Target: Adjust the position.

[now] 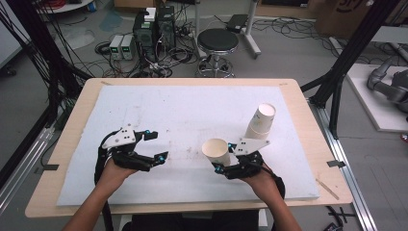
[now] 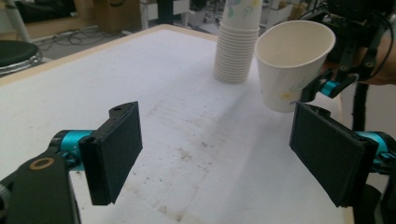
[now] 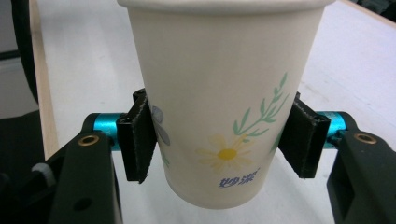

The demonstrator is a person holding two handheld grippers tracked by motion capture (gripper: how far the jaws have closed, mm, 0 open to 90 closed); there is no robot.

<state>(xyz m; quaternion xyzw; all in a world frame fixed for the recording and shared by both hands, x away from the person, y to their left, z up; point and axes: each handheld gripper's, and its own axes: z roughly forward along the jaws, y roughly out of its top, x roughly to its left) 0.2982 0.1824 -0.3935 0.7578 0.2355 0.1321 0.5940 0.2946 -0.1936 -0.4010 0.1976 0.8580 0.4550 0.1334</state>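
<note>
1. The right tongs point(image 3: 219, 140) sat nearest, their pads clamped on both sides of a flowered paper cup point(image 3: 224, 93), which hung clear of the white desk point(image 1: 192, 115).
2. Well to the left of that cup, the left tongs point(image 1: 155, 147) stood wide open with nothing between the pads.
3. Just behind the cup, a stack of paper cups point(image 1: 261, 121) stood on the desk, apart from the cup.
4. Beyond the desk's far edge, past the cup, a black stool point(image 1: 218, 41) stood on the floor.
</note>
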